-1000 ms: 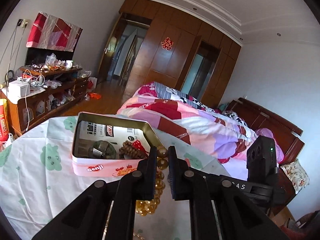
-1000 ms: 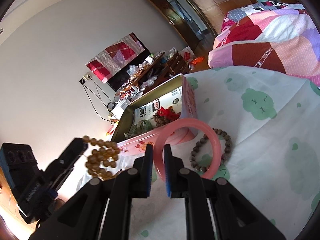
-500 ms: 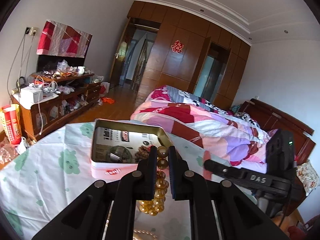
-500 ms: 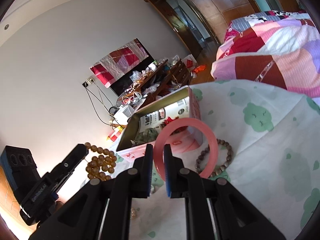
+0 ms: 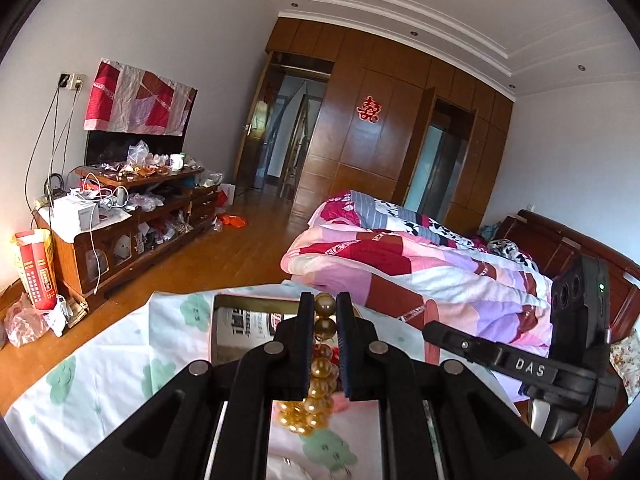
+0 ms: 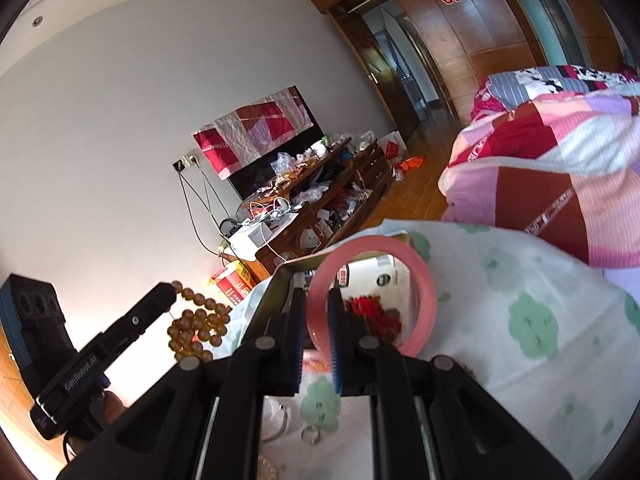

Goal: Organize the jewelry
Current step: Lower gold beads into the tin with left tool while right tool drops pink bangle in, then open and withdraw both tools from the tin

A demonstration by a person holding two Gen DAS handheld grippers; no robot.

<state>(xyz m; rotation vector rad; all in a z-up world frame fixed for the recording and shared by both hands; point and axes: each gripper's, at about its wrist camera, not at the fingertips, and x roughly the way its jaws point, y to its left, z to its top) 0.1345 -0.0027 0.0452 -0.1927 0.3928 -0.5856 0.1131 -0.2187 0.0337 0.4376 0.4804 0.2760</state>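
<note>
While both pieces hang clear of the table [image 6: 560,300], the step is carrying them into the open tin [image 6: 280,280]. Left gripper [image 5: 322,308] is clamped on the amber bead strand [image 5: 316,392], which dangles at 6 o'clock below the fingers; right gripper [image 6: 318,308] is pinched on the pink bangle [image 6: 424,300], ring standing up toward 1 o'clock. Tin sits at 12 o'clock just past both grippers. Centre each over the tin, lower the beads slowly (loose strand may swing), let go only inside the rim.
</note>
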